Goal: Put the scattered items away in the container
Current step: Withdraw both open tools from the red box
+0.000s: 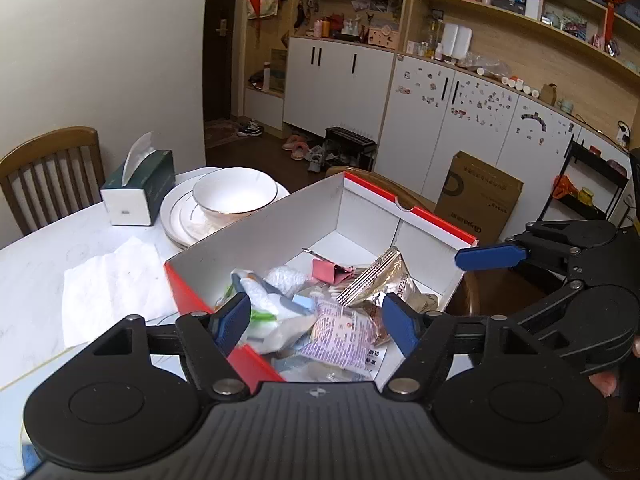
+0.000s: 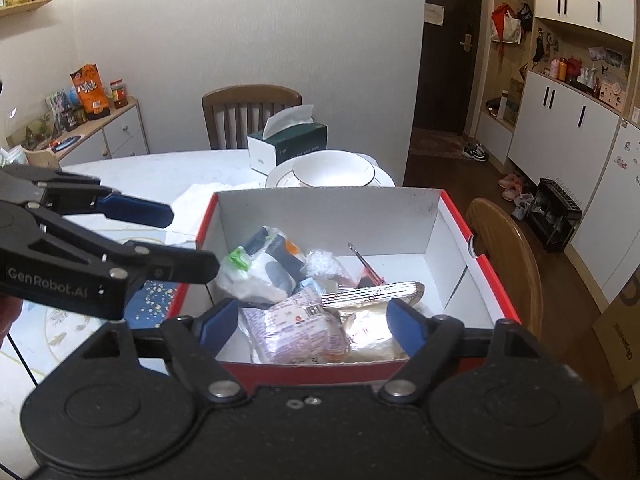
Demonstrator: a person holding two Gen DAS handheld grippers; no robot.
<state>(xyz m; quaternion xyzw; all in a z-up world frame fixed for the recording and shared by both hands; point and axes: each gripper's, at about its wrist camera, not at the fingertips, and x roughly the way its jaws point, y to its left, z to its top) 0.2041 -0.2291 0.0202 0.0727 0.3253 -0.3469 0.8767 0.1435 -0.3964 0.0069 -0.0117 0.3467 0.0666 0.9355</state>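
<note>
Both hand-held grippers gape empty over the filled box [image 2: 460, 216].
Left hand-held gripper [image 1: 316, 320], right hand-held gripper [image 2: 310, 318]: box overhangs the surface [image 2: 160, 168] at right; a nudge could tip it.

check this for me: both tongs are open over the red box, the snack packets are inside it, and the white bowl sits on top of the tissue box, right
Not quite. The white bowl sits on a stack of plates beside the tissue box, as the right wrist view shows. The rest holds: both tongs open over the red box, snack packets inside.
</note>
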